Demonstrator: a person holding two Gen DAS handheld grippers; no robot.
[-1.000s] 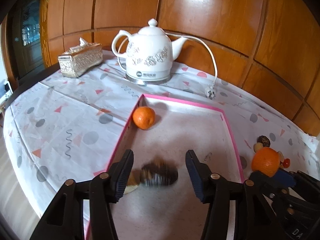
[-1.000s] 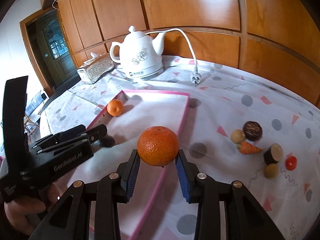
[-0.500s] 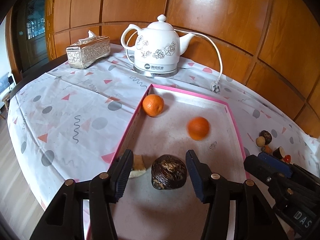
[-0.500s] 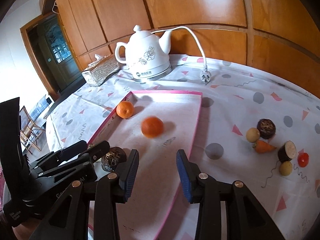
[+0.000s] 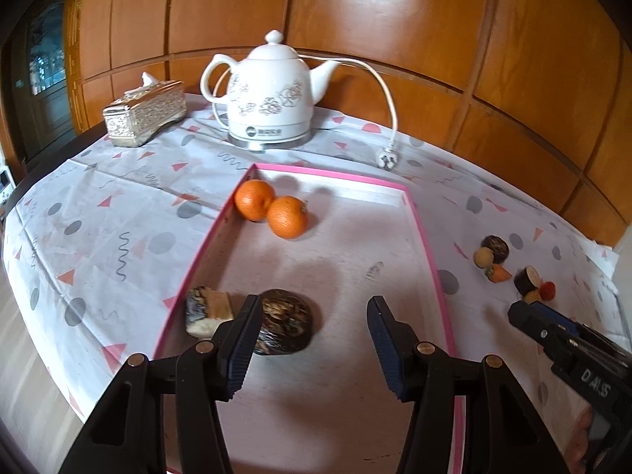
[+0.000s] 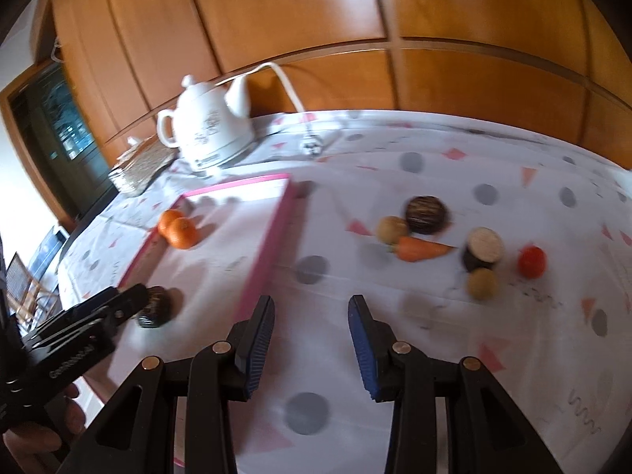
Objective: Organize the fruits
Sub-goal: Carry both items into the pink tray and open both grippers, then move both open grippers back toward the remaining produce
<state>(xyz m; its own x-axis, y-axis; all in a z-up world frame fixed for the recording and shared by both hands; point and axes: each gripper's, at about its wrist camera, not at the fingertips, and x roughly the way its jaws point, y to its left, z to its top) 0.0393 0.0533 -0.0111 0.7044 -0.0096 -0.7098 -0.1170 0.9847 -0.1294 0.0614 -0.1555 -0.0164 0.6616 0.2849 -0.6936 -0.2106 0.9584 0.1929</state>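
- Two oranges: rear one (image 5: 254,199) sits in far-left corner of tray, 2nd orange (image 5: 287,217) touching it on the right; both round, bright, dimpled skin, w/ small stem nub on the 2nd.
- Dark brown knobbly fruit (image 5: 283,327) lies near tray's near-left side, just beside the left gripper's left finger; a cut piece (image 5: 208,310) w/ dark rind + pale flesh sits left of it against the tray wall.
- Pink-rimmed tray (image 5: 424,237), pale floor, holds only those four items.
- Left gripper (image 5: 312,339): jaws wide, nothing between them, hovering over near end of tray.
- Right gripper (image 6: 311,328): jaws wide, empty, over the cloth just right of tray edge; view is motion-blurred.
- Loose on cloth right of tray: dark round fruit (image 6: 426,214), small yellowish fruit (image 6: 391,229) touching it, carrot (image 6: 420,248), cut dark piece (image 6: 482,248) w/ pale face up, tomato (image 6: 531,261), another yellowish fruit (image 6: 482,283).
- Tablecloth (image 5: 98,213): white w/ grey dots, pink triangles, squiggles.
- Behind tray: white floral kettle (image 5: 270,96) on base, unplugged cord + plug (image 5: 386,160), silver tissue box (image 5: 145,112) at left.
- Wood-panel wall (image 5: 395,19) behind; dark glazed door at far left.
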